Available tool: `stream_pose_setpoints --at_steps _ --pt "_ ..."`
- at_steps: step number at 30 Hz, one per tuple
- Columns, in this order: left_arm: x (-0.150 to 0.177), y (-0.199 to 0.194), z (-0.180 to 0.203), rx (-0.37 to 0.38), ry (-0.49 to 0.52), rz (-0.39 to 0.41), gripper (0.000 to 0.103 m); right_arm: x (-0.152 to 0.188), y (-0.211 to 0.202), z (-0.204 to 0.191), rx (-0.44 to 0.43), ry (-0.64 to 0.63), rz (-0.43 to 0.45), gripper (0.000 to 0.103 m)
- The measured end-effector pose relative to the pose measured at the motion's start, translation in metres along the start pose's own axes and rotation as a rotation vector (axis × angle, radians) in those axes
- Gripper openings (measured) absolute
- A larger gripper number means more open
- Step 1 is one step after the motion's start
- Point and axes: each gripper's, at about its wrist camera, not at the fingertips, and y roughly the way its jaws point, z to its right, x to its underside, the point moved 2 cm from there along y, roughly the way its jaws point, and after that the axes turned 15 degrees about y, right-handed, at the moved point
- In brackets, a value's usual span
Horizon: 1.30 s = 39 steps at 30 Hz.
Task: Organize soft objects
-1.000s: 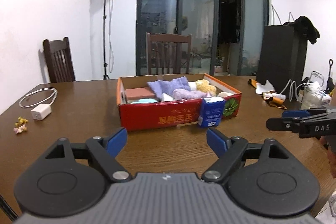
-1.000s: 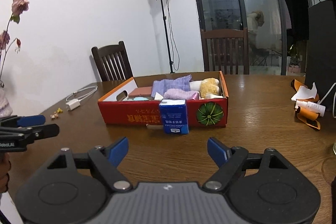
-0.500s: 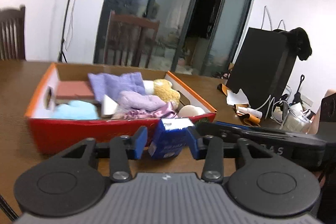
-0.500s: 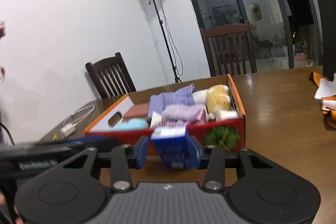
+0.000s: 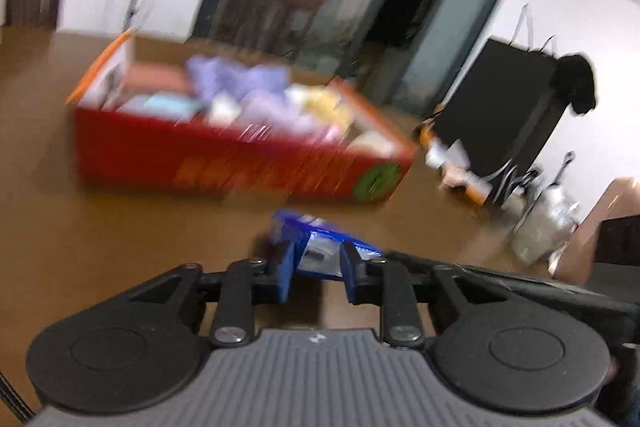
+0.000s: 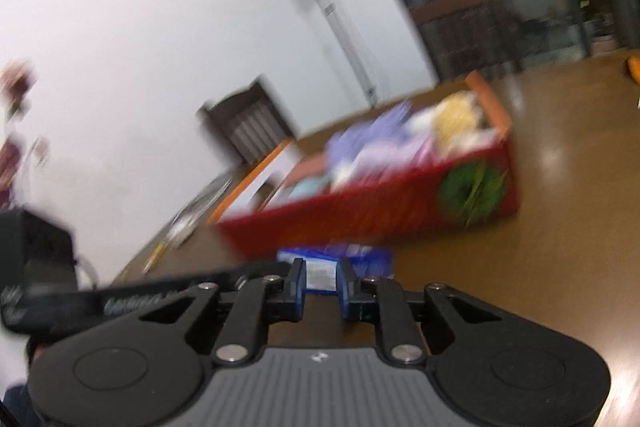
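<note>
Both grippers are clamped on the same blue pack: your left gripper (image 5: pixel 316 269) has its blue pads pressed against the pack (image 5: pixel 322 247) from either side, and your right gripper (image 6: pixel 322 285) pinches the pack (image 6: pixel 332 261) the same way from the opposite end. Note that both views are motion-blurred, so fine contact detail cannot be read.

Survey the scene in this order:

1. Table (image 5: pixel 120 227). Brown wood, filling the lower half of each view. It carries every item below.
2. Red box (image 5: pixel 224 163). It stands on the table beyond the pack, well apart from it in the left view and nearer in the right view (image 6: pixel 380 199). A green round print marks one end of its front wall.
3. Soft items (image 5: pixel 248 95). These lie inside the box: purple cloths at centre, a pale blue piece and a reddish-brown piece toward one end, a yellow fluffy piece (image 6: pixel 452 115) toward the other (individual shapes are too smeared to describe further).
4. Pack. It sits outside the box, in front of its long red wall, between the two grippers. Whether it rests on the table or is lifted cannot be told.

In the left view, the right gripper's arm enters from the right edge toward the pack. In the right view, the left gripper's arm (image 6: pixel 132 301) enters from the left likewise.
</note>
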Motion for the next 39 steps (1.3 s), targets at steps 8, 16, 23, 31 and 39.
stream_pose_setpoints --at_steps 8,16,23,31,39 --pt "0.019 -0.048 0.005 -0.096 -0.022 0.019 0.033 -0.004 -0.013 0.003 0.025 -0.081 0.015 0.027" --pt "0.017 -0.007 0.019 -0.053 -0.085 -0.022 0.033 -0.033 0.069 0.009 0.07 -0.126 -0.106 0.036" --pt "0.033 -0.014 -0.007 -0.061 -0.155 -0.059 0.03 0.017 0.027 0.005 0.076 0.016 -0.119 0.017" --pt "0.023 -0.048 0.006 -0.032 -0.067 0.027 0.037 0.052 -0.035 -0.016 0.074 -0.01 -0.038 0.02" --pt "-0.003 -0.009 -0.015 -0.11 -0.025 -0.004 0.034 0.051 -0.004 -0.012 0.048 0.054 -0.046 0.036"
